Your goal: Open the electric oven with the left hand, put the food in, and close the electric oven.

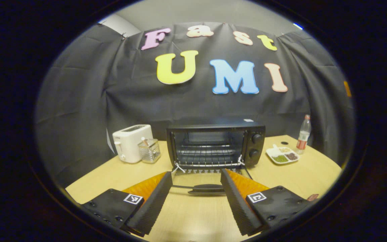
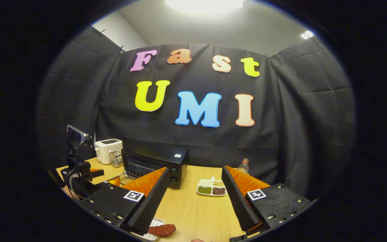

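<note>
left gripper (image 1: 196,188) is spread wide and empty, sitting just behind the handle (image 1: 206,190) of the oven door (image 1: 200,183), which is folded down flat in front of the open oven (image 1: 215,144) with its rack bare. right gripper (image 2: 193,193) is also spread and holding nothing, and the food (image 2: 161,230), a reddish sausage-like piece, lies on a small white tray (image 2: 153,224) at its left finger. next step looks like the pick: lower the right gripper, centre both fingers across the food's short axis, clamp gently so it doesn't roll, then come in level over the dropped door.

No text can be read: the oven (image 1: 215,145) sticker and bottle (image 1: 303,135) label are too small.
</note>
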Motion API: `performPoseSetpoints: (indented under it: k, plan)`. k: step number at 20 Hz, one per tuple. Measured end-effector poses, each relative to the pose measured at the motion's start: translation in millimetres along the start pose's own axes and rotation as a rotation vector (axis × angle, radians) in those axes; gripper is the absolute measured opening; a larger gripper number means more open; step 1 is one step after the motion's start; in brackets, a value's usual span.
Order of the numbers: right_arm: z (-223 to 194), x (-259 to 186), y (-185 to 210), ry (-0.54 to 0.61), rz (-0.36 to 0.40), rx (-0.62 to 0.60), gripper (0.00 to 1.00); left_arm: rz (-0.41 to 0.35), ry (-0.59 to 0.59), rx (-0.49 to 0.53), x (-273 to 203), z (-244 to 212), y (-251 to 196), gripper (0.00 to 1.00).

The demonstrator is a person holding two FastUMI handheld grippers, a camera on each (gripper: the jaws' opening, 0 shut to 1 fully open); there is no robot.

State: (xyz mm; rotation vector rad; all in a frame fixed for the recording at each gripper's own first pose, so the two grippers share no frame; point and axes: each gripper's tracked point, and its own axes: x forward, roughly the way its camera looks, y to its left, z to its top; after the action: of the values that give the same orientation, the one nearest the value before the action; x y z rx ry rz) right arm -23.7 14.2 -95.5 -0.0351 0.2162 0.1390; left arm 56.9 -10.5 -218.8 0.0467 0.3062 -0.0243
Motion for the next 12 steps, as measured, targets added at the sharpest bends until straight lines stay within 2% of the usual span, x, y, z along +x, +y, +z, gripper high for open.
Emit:
performPoseSetpoints:
  k: [1,7,10,12]
  plan:
    - [-5,-1,2,0.014,0.019,0.023,0.96,0.005,-0.025,-0.005,-9,16,2,0.97]
    - [-50,-5,17,0.13,0.124,0.113,0.96,0.014,-0.178,-0.02,-59,98,9,0.98]
    - [-77,-6,18,0.201,0.15,0.145,0.96,0.016,-0.22,-0.027,-81,121,11,1.0]
    - [-101,-5,22,0.267,0.168,0.162,0.96,0.034,-0.236,-0.022,-92,132,17,0.97]
